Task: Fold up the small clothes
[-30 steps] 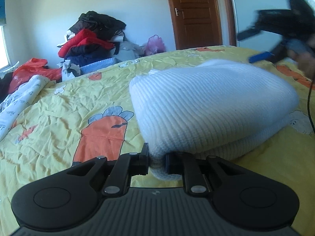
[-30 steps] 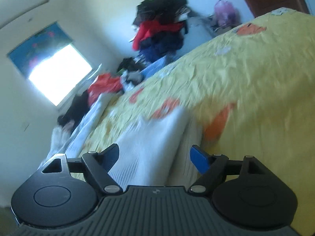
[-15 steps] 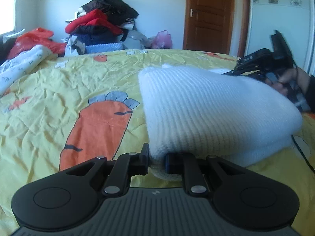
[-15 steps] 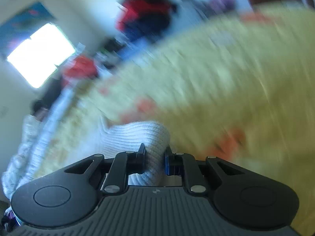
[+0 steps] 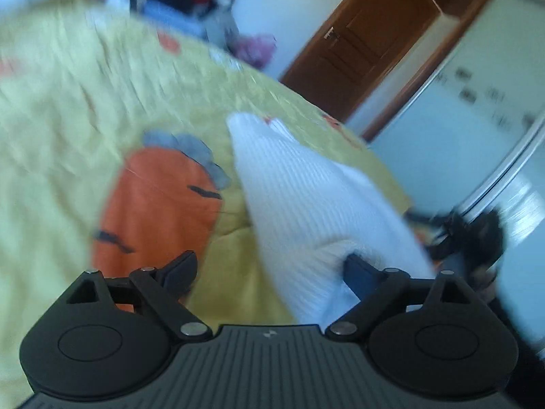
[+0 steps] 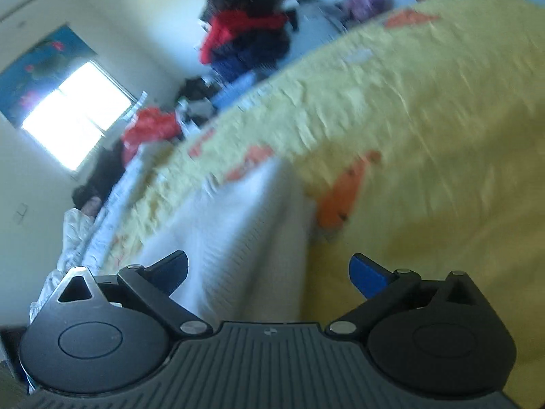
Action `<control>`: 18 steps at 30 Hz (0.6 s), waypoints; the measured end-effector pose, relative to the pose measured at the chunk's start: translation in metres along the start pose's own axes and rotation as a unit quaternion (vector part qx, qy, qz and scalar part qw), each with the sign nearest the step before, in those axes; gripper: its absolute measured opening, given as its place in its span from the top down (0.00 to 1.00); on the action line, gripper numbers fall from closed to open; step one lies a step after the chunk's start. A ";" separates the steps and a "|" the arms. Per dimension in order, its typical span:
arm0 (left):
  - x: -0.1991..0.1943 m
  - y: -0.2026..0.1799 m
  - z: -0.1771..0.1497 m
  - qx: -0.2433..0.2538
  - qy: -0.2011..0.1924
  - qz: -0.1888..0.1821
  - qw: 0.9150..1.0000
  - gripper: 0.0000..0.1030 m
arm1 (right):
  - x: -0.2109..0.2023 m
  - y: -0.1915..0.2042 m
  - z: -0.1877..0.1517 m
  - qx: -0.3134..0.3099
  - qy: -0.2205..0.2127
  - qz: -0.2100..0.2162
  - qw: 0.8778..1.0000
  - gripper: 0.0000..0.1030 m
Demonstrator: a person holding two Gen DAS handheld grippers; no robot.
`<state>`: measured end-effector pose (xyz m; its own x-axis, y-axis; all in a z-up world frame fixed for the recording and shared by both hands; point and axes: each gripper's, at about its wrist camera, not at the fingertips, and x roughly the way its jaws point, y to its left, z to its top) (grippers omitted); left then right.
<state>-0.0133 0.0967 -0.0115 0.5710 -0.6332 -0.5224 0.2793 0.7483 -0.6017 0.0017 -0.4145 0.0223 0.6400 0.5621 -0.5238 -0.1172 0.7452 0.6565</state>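
Both grippers had been pinching the white knit garment (image 5: 306,204) half a second before; now both let go. The left gripper (image 5: 269,269) was opening, its fingers spread wide, with the cloth's near corner lying loose between them and brushing the right-hand finger (image 5: 361,272). The right gripper (image 6: 269,269) was opening too, fingers apart over the garment's near edge. The garment lay doubled on the yellow carrot-print bedspread (image 5: 68,136), right of the big orange carrot. That release suggested this fold was laid down and finished
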 end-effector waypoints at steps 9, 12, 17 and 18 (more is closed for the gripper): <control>-0.004 0.001 0.008 -0.015 0.085 -0.159 0.983 0.06 | 0.035 -0.003 0.001 0.035 0.069 0.062 0.995 0.01; -0.007 0.015 0.016 -0.047 0.057 -0.137 0.988 0.06 | 0.030 -0.004 -0.005 0.019 0.059 0.075 0.995 0.01; 0.044 0.019 0.047 -0.084 0.044 -0.113 0.989 0.06 | 0.041 0.003 0.005 0.018 0.053 0.065 0.996 0.03; 0.058 0.020 0.053 -0.085 0.053 -0.097 0.990 0.06 | 0.042 0.005 0.009 0.018 0.050 0.054 0.997 0.04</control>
<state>0.0666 0.0859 -0.0215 0.4319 -0.7859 -0.4425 0.2359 0.5720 -0.7856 0.0346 -0.3900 0.0082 0.5453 0.6732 -0.4994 -0.1526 0.6655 0.7306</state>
